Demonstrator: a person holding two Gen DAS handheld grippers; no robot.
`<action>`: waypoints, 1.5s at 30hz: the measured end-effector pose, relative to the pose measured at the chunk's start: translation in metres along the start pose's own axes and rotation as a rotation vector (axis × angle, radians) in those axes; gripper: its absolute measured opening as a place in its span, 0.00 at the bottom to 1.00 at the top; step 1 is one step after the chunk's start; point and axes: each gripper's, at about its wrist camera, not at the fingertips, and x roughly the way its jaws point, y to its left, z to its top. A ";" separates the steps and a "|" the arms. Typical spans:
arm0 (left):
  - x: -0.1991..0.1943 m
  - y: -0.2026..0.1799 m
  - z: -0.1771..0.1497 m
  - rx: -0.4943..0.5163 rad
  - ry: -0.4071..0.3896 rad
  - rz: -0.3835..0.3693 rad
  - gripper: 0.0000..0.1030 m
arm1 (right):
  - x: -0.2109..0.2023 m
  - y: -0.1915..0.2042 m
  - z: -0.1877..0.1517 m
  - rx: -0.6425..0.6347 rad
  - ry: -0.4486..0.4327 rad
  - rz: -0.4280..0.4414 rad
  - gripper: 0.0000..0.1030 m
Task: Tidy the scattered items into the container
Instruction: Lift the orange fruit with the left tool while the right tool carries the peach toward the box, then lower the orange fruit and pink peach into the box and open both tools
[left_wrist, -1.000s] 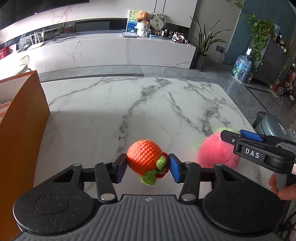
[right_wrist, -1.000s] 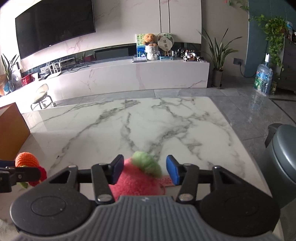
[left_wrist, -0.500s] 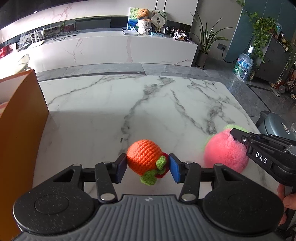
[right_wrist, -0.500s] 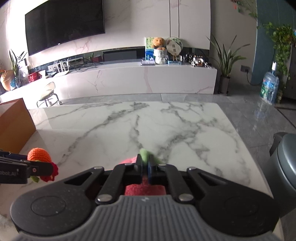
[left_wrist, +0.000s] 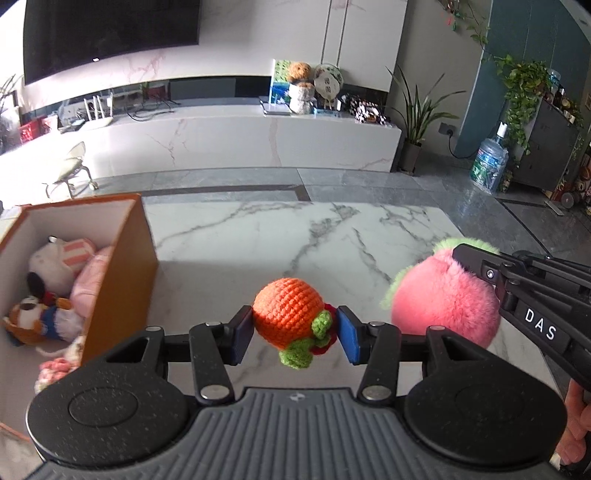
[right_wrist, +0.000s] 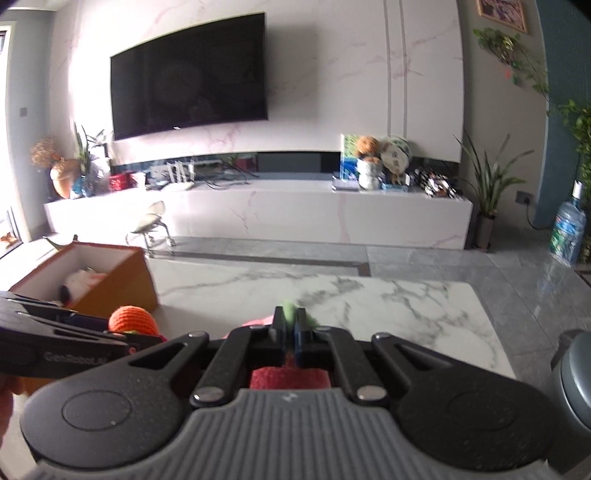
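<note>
Both toys were in hand and off the marble table (left_wrist: 229, 266), to the right of the orange box (left_wrist: 122, 273): the left gripper (left_wrist: 293, 334) pinched the crocheted orange toy (left_wrist: 286, 314), the right gripper (right_wrist: 290, 328) pressed nearly together on the pink plush ball (left_wrist: 439, 299). Next, seemingly, came carrying each over the box's open top and releasing among the soft toys (left_wrist: 51, 291) inside. "DAS" showed on the right gripper; lettering on the left was blurred.

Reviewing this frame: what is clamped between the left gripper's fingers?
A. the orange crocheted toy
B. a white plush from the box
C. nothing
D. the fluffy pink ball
A: in the left wrist view the left gripper has its blue pads pressed on both sides of the orange crocheted toy.
</note>
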 end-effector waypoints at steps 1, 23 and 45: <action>-0.007 0.004 0.001 -0.002 -0.007 0.008 0.55 | -0.003 0.007 0.004 -0.006 -0.011 0.018 0.04; -0.080 0.169 0.003 -0.117 0.010 0.214 0.54 | 0.008 0.199 0.073 -0.187 -0.120 0.367 0.03; 0.004 0.244 -0.015 -0.105 0.155 0.150 0.54 | 0.122 0.236 0.072 -0.196 -0.019 0.397 0.03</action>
